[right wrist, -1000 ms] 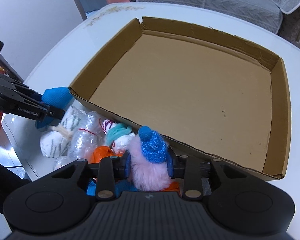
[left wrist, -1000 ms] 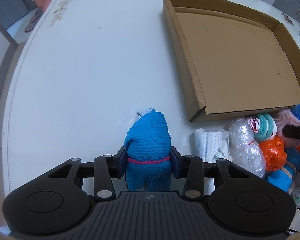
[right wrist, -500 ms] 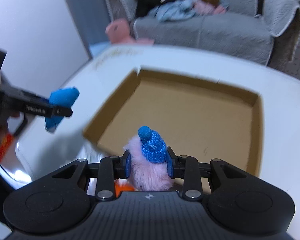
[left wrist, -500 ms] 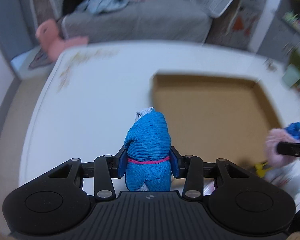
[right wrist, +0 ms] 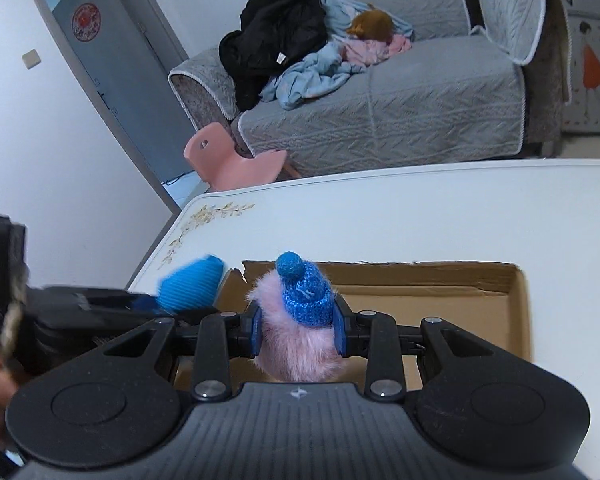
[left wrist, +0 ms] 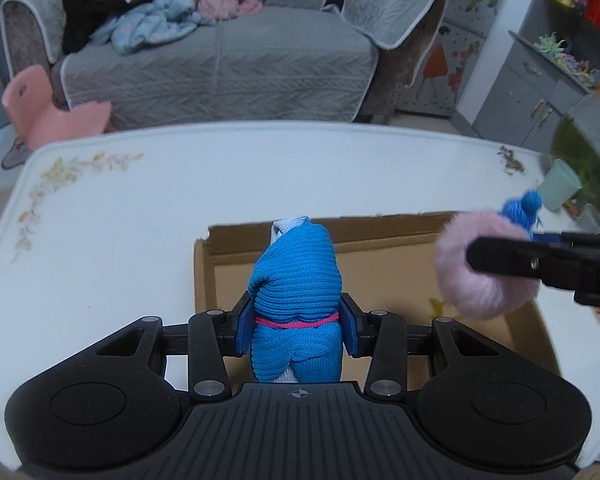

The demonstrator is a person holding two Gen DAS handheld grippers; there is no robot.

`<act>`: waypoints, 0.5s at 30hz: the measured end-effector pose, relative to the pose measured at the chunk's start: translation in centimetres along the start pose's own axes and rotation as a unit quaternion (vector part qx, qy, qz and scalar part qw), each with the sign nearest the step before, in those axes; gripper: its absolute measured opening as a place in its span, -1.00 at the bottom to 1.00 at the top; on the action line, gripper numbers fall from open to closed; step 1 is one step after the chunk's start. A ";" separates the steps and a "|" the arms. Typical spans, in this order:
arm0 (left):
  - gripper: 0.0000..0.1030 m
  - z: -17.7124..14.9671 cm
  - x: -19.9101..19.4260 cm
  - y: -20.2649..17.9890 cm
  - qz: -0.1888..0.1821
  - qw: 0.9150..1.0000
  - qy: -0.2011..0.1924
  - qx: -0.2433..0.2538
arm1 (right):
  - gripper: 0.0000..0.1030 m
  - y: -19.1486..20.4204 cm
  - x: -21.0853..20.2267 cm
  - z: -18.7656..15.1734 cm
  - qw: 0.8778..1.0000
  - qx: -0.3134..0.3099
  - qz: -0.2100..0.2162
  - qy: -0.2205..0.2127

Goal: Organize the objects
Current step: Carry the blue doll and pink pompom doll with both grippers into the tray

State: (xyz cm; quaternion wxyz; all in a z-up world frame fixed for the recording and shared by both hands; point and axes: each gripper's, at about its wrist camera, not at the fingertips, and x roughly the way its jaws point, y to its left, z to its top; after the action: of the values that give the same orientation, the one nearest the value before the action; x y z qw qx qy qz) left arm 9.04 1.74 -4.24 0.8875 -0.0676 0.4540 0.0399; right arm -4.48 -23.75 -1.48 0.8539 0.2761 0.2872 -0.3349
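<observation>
Blue knitted cloth fills the left gripper: its fingers are drawn in narrow and press the blue knit bundle from both sides at its pink band; the bundle's long axis runs forward along the fingers, white tip leading, over the near left part of the cardboard box; the right gripper is likewise narrowed, fingers squeezing the pink fluffy toy low on its fur; the toy stands upright between them, blue knit hat on top, with the box's floor beyond the fingertips; the box lies on the white table.
</observation>
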 end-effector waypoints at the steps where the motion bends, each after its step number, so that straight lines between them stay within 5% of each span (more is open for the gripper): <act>1: -0.05 -0.1 0.4 0.1 0.005 1.000 0.003 -0.002 | -0.43 0.1 0.7 0.1 1.000 -0.001 0.000 0.001; 15: -0.05 -0.8 3.2 0.7 0.060 0.998 -0.001 0.022 | -0.43 0.8 7.2 -0.1 0.997 0.007 -0.024 0.079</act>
State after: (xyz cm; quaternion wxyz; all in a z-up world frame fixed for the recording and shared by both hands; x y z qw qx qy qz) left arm 10.24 2.32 -7.37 0.8855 -0.0203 0.4568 0.0832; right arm 0.51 -26.13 -6.18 0.8181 0.3008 0.3584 -0.3344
